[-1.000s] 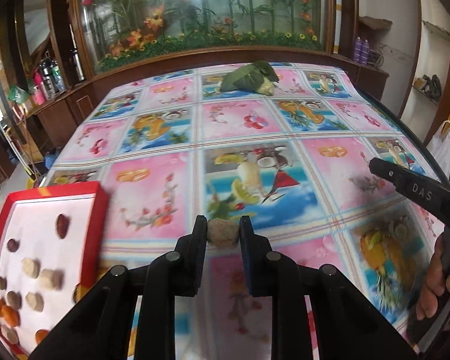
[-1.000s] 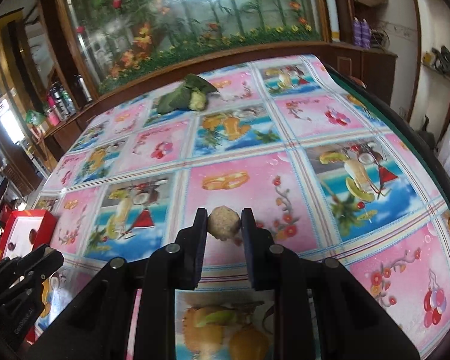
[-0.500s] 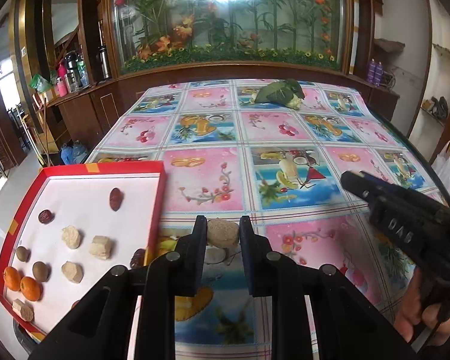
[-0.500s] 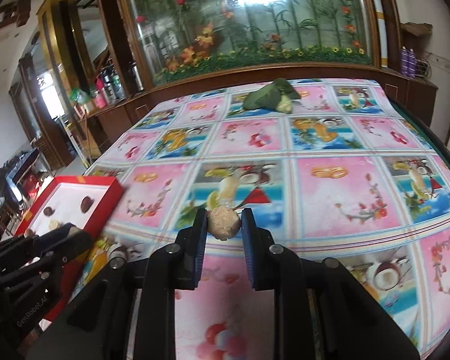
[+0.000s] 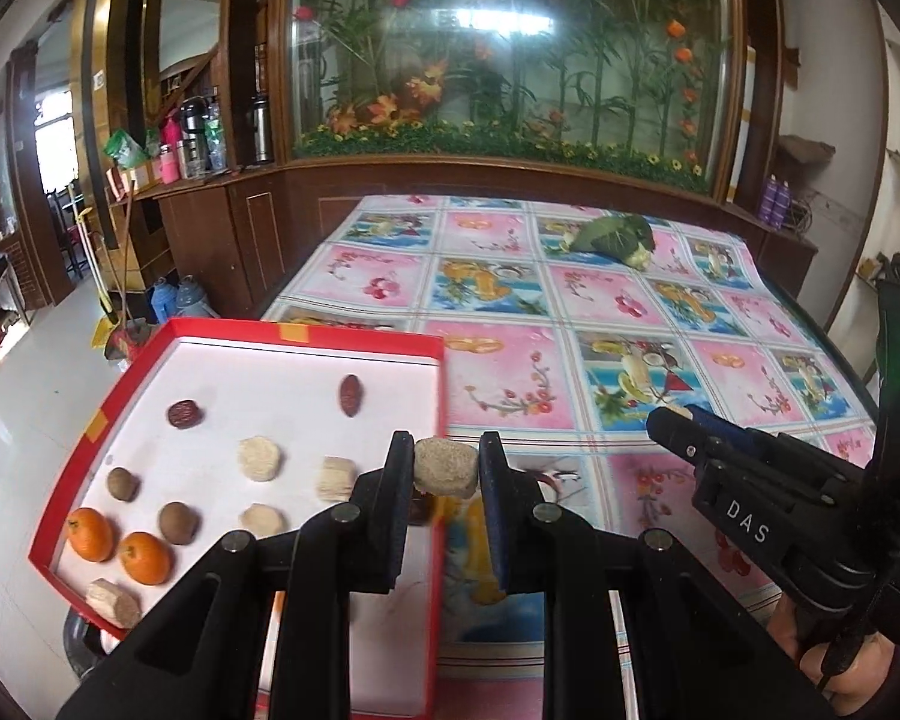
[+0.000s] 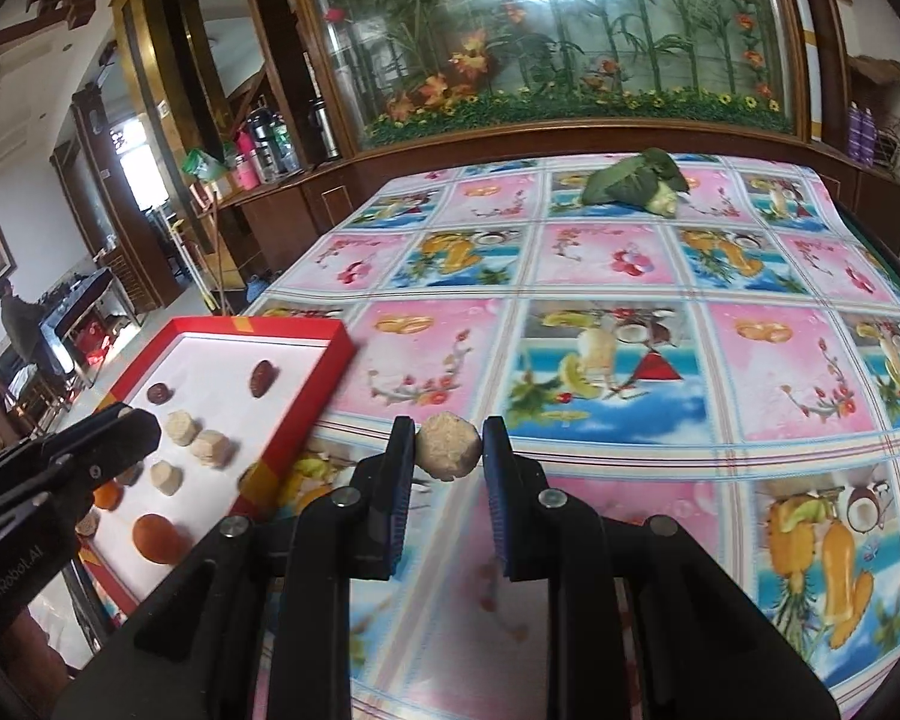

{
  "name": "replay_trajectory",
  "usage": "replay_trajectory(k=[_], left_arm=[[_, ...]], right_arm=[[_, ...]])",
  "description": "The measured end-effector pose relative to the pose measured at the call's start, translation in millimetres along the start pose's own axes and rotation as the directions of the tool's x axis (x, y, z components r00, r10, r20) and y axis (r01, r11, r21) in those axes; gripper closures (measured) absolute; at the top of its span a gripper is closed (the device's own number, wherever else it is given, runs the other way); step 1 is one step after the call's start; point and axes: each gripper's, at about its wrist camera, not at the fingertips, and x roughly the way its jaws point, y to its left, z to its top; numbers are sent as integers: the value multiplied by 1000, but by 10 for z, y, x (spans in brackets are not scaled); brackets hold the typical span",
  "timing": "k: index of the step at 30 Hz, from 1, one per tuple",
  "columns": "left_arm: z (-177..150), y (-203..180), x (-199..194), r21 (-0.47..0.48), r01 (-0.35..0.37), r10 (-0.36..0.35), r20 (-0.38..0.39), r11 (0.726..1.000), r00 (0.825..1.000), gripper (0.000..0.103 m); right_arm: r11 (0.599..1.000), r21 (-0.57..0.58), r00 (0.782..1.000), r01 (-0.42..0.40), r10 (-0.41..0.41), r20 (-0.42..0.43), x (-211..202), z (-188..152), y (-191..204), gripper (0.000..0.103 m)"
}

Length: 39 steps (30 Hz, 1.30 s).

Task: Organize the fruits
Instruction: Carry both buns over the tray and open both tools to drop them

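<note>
Fruit mostly sits sorted in the red tray (image 5: 444, 360) just left of the left claw (image 5: 446, 468), which grips a beige chunk (image 5: 444, 471), while the right claw (image 6: 448, 450) pinches a round beige piece (image 6: 450, 447); both await placing.

We see a tablecloth (image 6: 618, 360) printed with pink and blue fruit squares covering the table. A leafy green vegetable (image 6: 633, 180) lies near its far edge, toward the right corner. Behind the far edge stands a glass case (image 5: 510, 48) of artificial flowers and bamboo. Flasks (image 5: 195, 132) crowd a wooden counter at left; two purple bottles (image 6: 861, 126) stand at right.
</note>
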Motion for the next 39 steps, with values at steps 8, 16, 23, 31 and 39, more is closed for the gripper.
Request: replay_trajectory(k=[8,16,23,31,39], left_arm=[[-4,403,-112,-64,-43,45,34,997,998,82],[-75,807,-145,-118,-105,111,42,987,993,82],[-198,1234,-199,-179,-189,197,30,966,980,82],[-333,1284,-86,-172,-183,185,-5,968,983,82],[-384,1152,29,-121,-171,169,-25,978,985,82]], right_arm=[[995,-84,999,-48,49,13,-55,48,515,78],[985,-149,996,-91,90,-11,-13,9,899,78],[974,-190,992,-125,117,-49,136,-37,1195,78],[958,-241,984,-158,134,-116,335,-219,1505,78],[967,-200,978,-161,128,-167,507,-295,1475,78]])
